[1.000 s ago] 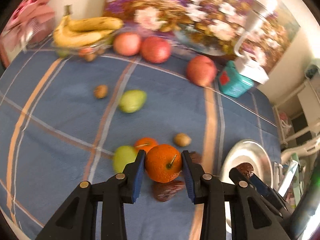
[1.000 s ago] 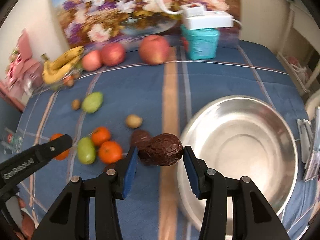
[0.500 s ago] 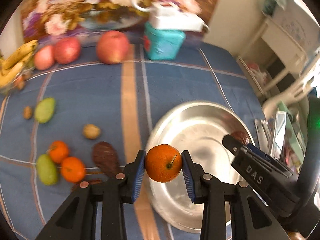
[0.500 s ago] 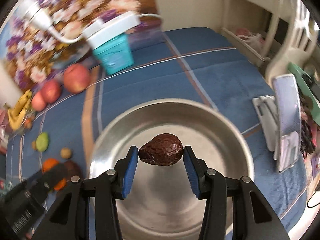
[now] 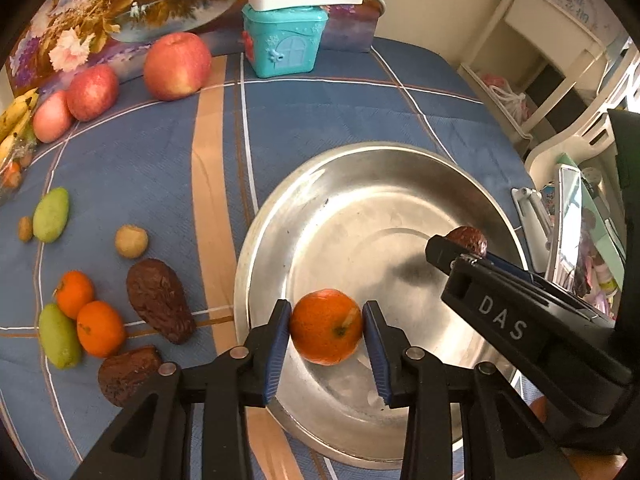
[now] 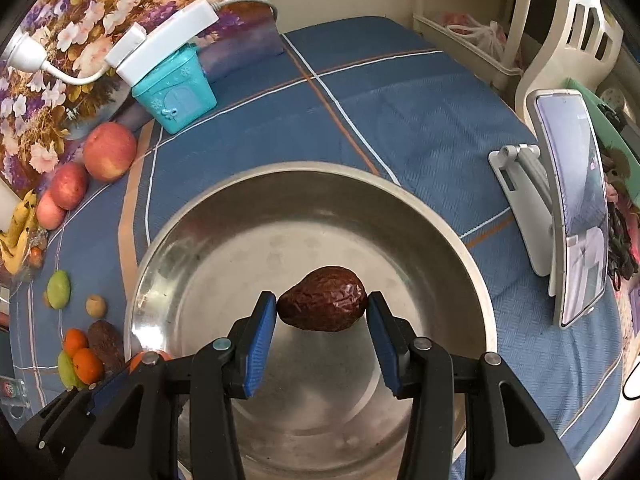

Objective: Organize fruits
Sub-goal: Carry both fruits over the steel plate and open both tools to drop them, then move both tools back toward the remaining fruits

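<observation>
My left gripper (image 5: 326, 330) is shut on an orange tangerine (image 5: 325, 332) and holds it over the near left part of a steel bowl (image 5: 400, 160). My right gripper (image 6: 322, 312) is shut on a dark brown wrinkled avocado (image 6: 323, 305) over the middle of the same bowl (image 6: 280, 176). In the left wrist view the right gripper enters from the right with the avocado (image 5: 467, 240) at its tips. The bowl holds no loose fruit.
On the blue cloth left of the bowl lie two brown avocados (image 5: 158, 300), two tangerines (image 5: 98, 328), two green fruits (image 5: 50, 214), two small brown fruits (image 5: 131, 241), three apples (image 5: 177, 65) and bananas (image 5: 16, 114). A teal box (image 5: 282, 42) stands behind, a phone stand (image 6: 568, 216) at right.
Both grippers have swung right from the fruit pile and moved over the bowl, each carrying its fruit. Both now hang lower, closer to the bowl.
</observation>
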Available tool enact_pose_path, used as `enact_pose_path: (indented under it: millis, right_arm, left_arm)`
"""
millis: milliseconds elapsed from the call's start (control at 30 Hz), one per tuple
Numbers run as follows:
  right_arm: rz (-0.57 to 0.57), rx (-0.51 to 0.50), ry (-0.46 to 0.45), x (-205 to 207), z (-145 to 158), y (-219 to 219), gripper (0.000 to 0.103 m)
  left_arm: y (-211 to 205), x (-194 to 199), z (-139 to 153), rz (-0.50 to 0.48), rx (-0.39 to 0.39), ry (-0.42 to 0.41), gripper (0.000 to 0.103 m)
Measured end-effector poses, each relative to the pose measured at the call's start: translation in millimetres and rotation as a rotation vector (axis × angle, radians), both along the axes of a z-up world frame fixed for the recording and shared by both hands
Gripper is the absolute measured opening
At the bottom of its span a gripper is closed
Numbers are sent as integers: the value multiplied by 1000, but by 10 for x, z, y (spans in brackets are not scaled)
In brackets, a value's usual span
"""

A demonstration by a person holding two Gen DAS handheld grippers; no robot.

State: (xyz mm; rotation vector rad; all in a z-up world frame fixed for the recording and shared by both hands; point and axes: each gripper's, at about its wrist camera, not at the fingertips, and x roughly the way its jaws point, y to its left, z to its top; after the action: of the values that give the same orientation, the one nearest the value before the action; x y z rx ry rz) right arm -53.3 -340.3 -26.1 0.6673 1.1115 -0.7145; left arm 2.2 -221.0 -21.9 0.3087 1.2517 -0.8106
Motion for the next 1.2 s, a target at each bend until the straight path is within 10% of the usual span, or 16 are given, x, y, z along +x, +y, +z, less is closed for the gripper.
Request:
enact_pose_path:
  millis: [533,1200]
  right_arm:
    - [6,-35,-24,-27,164,16,49]
    - [154,-36,-29,291,185,508,48]
  left_arm:
    - [205,107,139,48,-11,-14,57]
    - [1431,971,254,435,15,-71,67]
